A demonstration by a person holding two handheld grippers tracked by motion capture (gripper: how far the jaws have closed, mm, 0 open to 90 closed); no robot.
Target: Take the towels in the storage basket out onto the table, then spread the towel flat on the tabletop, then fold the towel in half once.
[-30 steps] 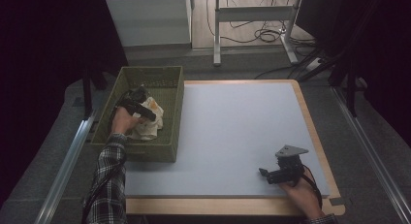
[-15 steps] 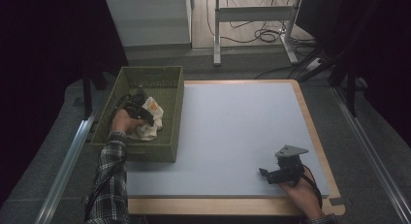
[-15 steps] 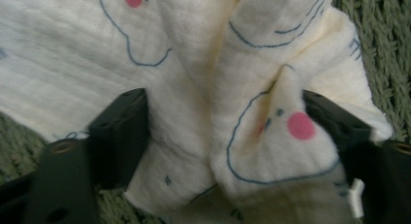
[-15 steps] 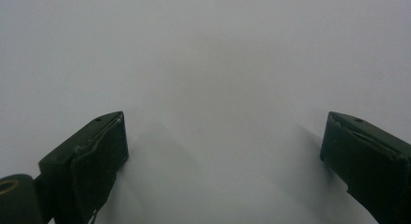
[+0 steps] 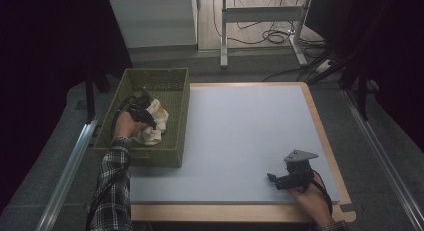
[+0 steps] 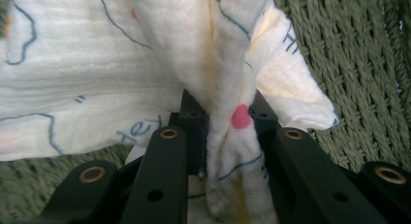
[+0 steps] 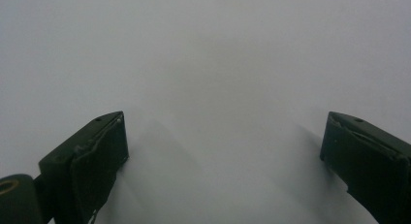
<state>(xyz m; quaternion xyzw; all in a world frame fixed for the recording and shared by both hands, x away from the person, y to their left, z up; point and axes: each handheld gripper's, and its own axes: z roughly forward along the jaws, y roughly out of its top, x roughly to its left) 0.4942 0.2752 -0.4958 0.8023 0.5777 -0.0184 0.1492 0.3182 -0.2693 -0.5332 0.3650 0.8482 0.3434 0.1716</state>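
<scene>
We see the left gripper (image 5: 145, 112) down inside the green basket (image 5: 177, 118), which sits on the table's (image 5: 240, 136) left side; its jaws have just been closing and now pinch a fold of the printed cream cloth (image 6: 97, 73) lying in that basket. Our right gripper (image 7: 223, 151) rests near the table's right front corner, jaws spread wide with only bare tabletop between them.

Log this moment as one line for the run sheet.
left gripper: jaws just closing, pinching fold of cloth | cloth: in green basket | right gripper: open, nothing held, resting on white table top
</scene>
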